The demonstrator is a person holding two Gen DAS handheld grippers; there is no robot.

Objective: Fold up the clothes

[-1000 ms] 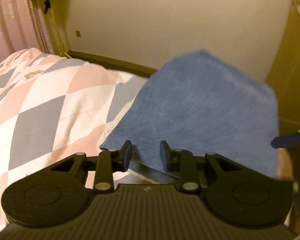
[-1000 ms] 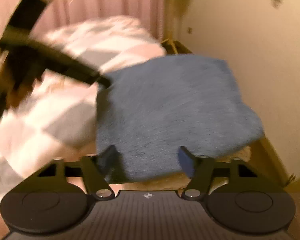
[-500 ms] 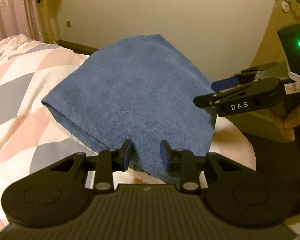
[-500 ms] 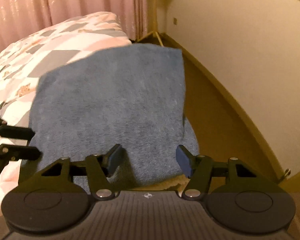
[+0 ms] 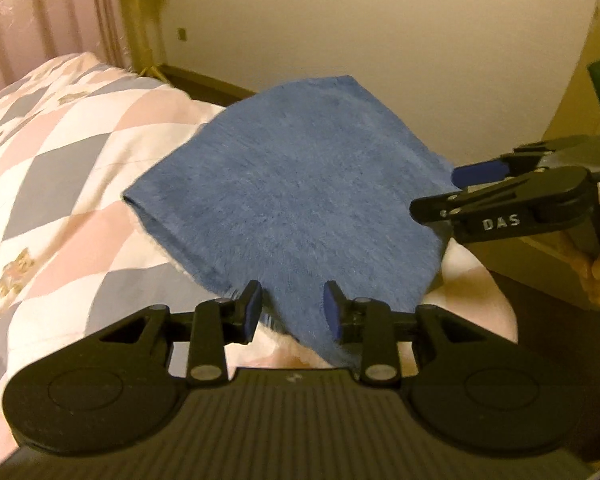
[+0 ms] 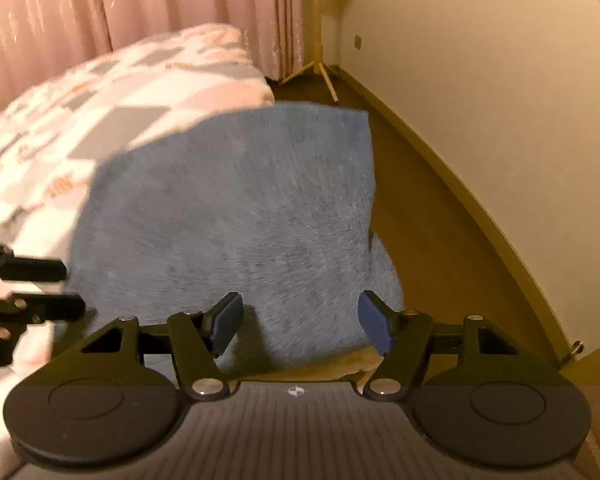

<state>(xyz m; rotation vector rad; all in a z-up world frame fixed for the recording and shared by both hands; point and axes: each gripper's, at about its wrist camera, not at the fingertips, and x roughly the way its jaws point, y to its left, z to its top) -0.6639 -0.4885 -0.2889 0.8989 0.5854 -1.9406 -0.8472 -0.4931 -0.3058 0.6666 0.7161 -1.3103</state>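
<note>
Now both the left gripper (image 5: 293, 312) and right gripper (image 6: 300, 322) gape empty over the folded blue towel (image 5: 296, 200)

Right tongs (image 6: 300, 320) at bottom of view, blue pads wide apart, nothing between them. Folded blue towel (image 6: 236, 216) lies on corner of bed (image 6: 132, 92), one edge hangs over bed side toward wooden floor (image 6: 432, 216). Left tongs (image 6: 66, 288) at left edge, tips near towel; contact unclear. Pink curtain (image 6: 120, 8) behind bed. Cream wall (image 6: 500, 80) at right.
</note>
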